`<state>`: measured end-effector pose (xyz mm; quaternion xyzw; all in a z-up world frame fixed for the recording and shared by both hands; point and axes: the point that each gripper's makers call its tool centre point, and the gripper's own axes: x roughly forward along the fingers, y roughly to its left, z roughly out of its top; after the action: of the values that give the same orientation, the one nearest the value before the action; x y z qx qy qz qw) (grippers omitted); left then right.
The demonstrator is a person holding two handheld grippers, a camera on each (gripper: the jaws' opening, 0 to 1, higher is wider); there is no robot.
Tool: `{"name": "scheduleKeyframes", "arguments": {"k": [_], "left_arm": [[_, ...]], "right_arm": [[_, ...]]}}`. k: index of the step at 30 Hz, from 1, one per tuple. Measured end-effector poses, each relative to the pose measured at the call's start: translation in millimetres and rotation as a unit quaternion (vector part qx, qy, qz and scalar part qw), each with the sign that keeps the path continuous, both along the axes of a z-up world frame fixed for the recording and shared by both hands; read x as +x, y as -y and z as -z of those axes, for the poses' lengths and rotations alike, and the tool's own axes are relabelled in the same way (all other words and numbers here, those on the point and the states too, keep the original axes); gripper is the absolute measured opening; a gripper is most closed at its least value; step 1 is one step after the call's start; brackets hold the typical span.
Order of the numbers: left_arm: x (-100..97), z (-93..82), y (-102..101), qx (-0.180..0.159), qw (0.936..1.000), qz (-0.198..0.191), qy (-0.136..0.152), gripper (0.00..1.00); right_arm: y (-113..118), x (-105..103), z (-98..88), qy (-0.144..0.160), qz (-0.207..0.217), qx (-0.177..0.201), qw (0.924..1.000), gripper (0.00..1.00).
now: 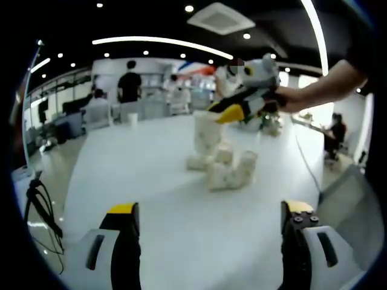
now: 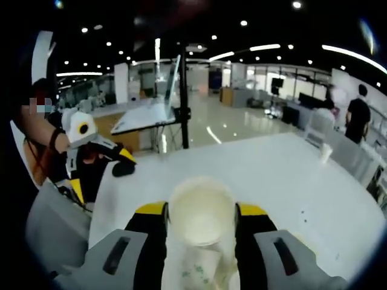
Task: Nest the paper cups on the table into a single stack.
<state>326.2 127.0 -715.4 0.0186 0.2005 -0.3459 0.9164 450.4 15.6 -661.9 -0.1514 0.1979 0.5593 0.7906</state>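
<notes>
While my right gripper (image 2: pixel 201 212) clamps a paper cup (image 2: pixel 201 219) above the toppled cups (image 1: pixel 225 168) on the white table (image 1: pixel 151 181), my left gripper (image 1: pixel 208 219) gapes wide nearby, holding nothing.

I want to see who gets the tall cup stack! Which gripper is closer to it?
Right. The right gripper has its jaws on either side of the stack's top cup. The left gripper is open, far back across the table.
</notes>
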Motion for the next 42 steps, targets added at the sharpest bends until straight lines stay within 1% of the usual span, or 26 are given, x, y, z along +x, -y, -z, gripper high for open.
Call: {"name": "scheduleKeyframes", "arguments": {"k": [3,9,11,14,17,23,27,32,40,42], "left_arm": [[-0.6,-2.9,1.2,0.001,1.0,0.002,0.004,0.97],[-2.0,-4.2,2.0,0.001,1.0,0.004,0.002,0.97],[-2.2,-4.7,2.2,0.002,1.0,0.005,0.003,0.97],[-2.2,-4.9,2.5,0.002,1.0,0.004,0.003,0.97],[-2.8,-4.4,3.4,0.005,1.0,0.007,0.003,0.97],[-3.6,-5.4,3.3,0.004,1.0,0.007,0.003,0.97],[-4.6,-5.6,4.3,0.004,1.0,0.009,0.003,0.97],[-4.9,-8.0,3.8,0.005,0.9999,0.009,0.005,0.97],[-7.3,-7.3,3.7,0.007,0.9999,0.011,0.004,0.97],[-8.2,-7.0,4.1,0.008,0.9999,0.012,0.003,0.97]], "right_arm": [[5.3,-5.6,-5.8,0.004,-0.002,0.002,1.0,0.4],[16.6,-14.5,-11.9,0.007,0.0,0.005,1.0,0.4],[20.9,-19.8,-12.4,0.009,-0.003,0.002,0.9999,0.4],[29.1,-27.1,-9.2,0.005,-0.004,-0.002,1.0,0.4],[34.5,-32.2,-6.9,-0.003,0.001,0.001,1.0,0.4],[33.1,-49.7,-7.0,-0.006,-0.012,0.002,0.9999,0.4],[32.9,-58.4,-3.5,-0.009,-0.019,-0.005,0.9998,0.4],[32.7,-72.4,-2.1,-0.012,-0.031,-0.004,0.9995,0.4],[34.6,-92.8,3.3,-0.027,-0.05,0.0,0.9984,0.4],[37.1,-97.5,9.5,-0.035,-0.052,-0.006,0.998,0.4]]}}
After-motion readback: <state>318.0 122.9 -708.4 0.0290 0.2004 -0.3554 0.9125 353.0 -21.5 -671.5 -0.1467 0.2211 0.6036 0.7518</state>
